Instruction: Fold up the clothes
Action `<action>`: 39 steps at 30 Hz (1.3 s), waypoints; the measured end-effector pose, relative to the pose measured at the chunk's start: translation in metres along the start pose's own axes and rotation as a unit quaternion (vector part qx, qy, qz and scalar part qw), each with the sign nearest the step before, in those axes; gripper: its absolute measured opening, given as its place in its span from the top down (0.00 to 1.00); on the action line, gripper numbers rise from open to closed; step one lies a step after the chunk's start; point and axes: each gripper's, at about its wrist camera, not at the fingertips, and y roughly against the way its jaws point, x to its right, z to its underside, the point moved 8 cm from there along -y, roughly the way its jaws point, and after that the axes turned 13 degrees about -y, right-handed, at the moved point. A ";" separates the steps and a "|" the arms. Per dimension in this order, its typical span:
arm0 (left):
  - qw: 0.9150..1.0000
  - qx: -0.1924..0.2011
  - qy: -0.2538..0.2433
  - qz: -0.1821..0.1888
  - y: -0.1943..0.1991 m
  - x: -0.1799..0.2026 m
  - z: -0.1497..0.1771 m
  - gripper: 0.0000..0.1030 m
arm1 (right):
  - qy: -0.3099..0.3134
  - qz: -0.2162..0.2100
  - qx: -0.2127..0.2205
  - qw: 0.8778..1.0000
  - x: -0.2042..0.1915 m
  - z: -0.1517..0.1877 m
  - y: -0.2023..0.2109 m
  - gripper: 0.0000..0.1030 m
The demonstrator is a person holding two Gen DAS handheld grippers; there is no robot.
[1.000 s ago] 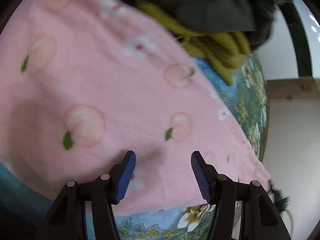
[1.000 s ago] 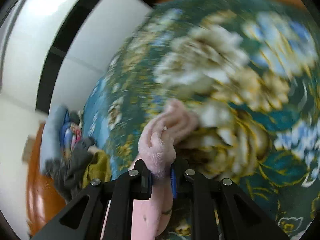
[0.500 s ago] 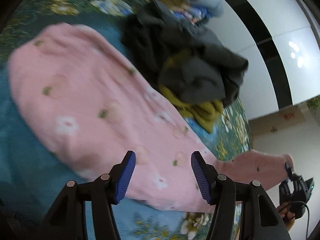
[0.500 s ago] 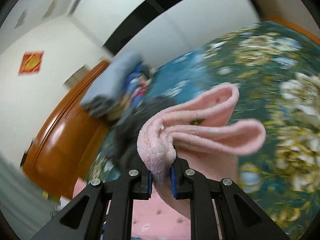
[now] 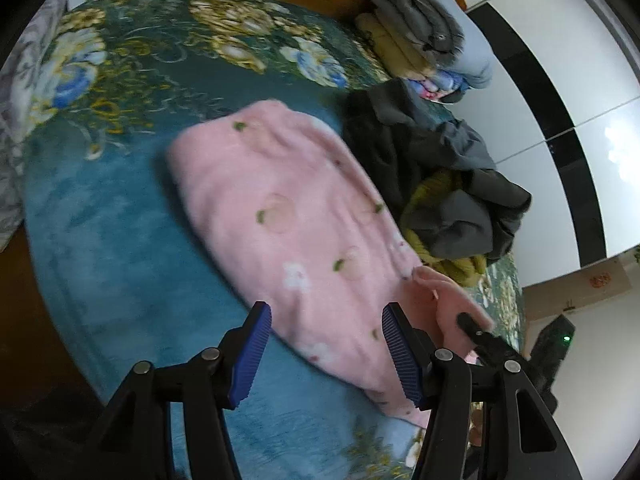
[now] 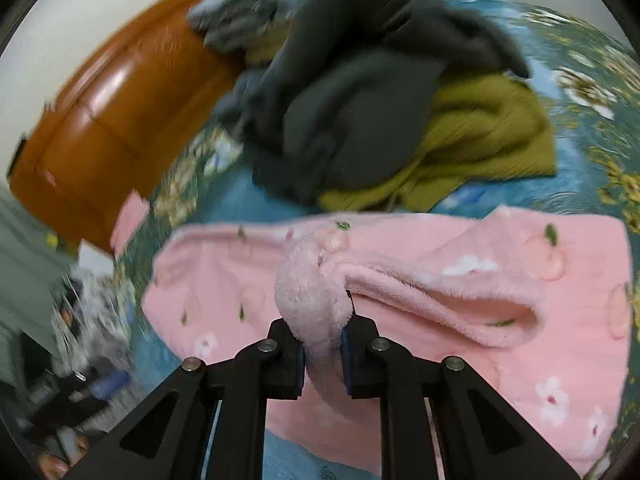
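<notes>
Pink fleece garment [image 6: 460,280] pinched in right tongs [image 6: 323,344]; left tongs [image 5: 326,352] apparently hover spread.

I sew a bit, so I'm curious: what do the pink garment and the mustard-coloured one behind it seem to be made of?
The pink garment looks like plush fleece: a fuzzy, matte nap shows where the right gripper pinches it. The mustard garment looks like a ribbed knit, perhaps wool or acrylic; blur leaves that uncertain.
</notes>
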 end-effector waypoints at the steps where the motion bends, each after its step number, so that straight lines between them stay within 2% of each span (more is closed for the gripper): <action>1: 1.000 -0.003 0.004 0.006 -0.001 0.000 0.001 0.40 | 0.012 0.003 -0.009 1.000 -0.004 0.007 -0.008 0.86; 7: 0.999 -0.018 0.030 0.038 -0.009 0.003 0.007 0.40 | 0.068 0.015 -0.060 0.996 -0.022 0.042 -0.048 0.85; 10: 0.997 -0.035 0.036 0.054 -0.020 0.010 0.011 0.40 | 0.077 0.005 -0.098 0.992 -0.021 0.058 -0.061 0.75; 11: 0.997 -0.046 0.035 0.059 -0.028 0.015 0.013 0.40 | 0.078 -0.008 -0.107 0.991 -0.022 0.061 -0.062 0.66; 14: 0.994 -0.078 0.032 0.072 -0.051 0.031 0.018 0.40 | 0.075 -0.045 -0.127 0.988 -0.020 0.069 -0.057 0.58; 17: 0.991 -0.113 0.016 0.071 -0.077 0.047 0.025 0.40 | 0.039 -0.071 -0.123 0.989 -0.007 0.062 -0.042 0.57; 20: 0.986 -0.140 0.011 0.086 -0.101 0.063 0.032 0.40 | -0.005 -0.069 -0.101 0.992 0.016 0.044 -0.025 0.57; 25: 0.986 -0.154 -0.018 0.058 -0.127 0.078 0.039 0.37 | -0.065 -0.063 -0.059 0.994 0.051 0.023 0.011 0.57; 33: 0.984 -0.168 -0.066 0.009 -0.164 0.103 0.047 0.39 | -0.109 -0.033 -0.021 0.993 0.097 0.035 0.064 0.57; 35: 0.984 -0.161 -0.077 -0.013 -0.166 0.106 0.048 0.53 | -0.122 -0.031 -0.015 0.992 0.105 0.037 0.071 0.57; 36: 0.984 -0.158 -0.077 -0.021 -0.166 0.105 0.049 0.67 | -0.129 -0.032 -0.014 0.991 0.108 0.037 0.073 0.57; 39: 0.987 -0.151 -0.044 -0.032 -0.164 0.094 0.051 0.72 | -0.150 -0.045 -0.023 0.987 0.109 0.030 0.069 0.57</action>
